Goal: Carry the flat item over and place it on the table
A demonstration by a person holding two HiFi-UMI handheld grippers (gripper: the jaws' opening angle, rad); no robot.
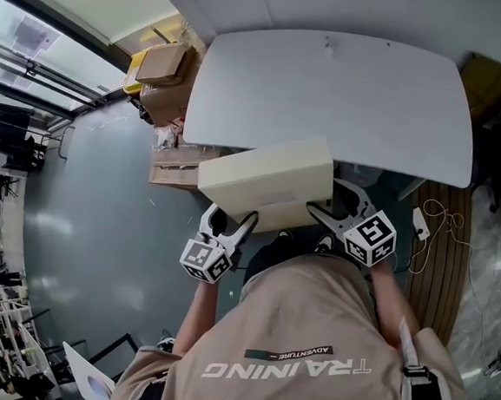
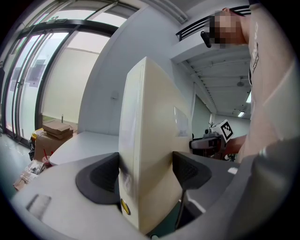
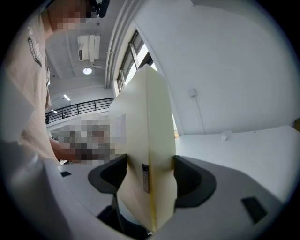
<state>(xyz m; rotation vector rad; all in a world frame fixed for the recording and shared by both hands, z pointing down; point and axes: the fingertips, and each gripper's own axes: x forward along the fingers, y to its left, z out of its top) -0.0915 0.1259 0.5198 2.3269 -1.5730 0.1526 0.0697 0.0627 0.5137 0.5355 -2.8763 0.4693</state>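
Flat cream box [image 1: 265, 180] held between both grippers at the near edge of the white table [image 1: 330, 88], far side overlapping the tabletop in head view. Can't tell if it's touching the table or above it.

Left gripper [image 1: 231, 225] is clamped on the box's near-left edge, pads tight on both faces. Right gripper [image 1: 330, 213] is clamped the same way on the near-right edge.

Box looks like stiff, smooth cardboard, probably light. Thin and wide, so it could pivot or slip in one grip. Two edge grips well apart suit it.

Underside of the box is hidden, contents unknown. Small side label [image 3: 145, 178] unreadable. Cardboard cartons [image 1: 161, 74] on the floor far left, partly cut off by the table.
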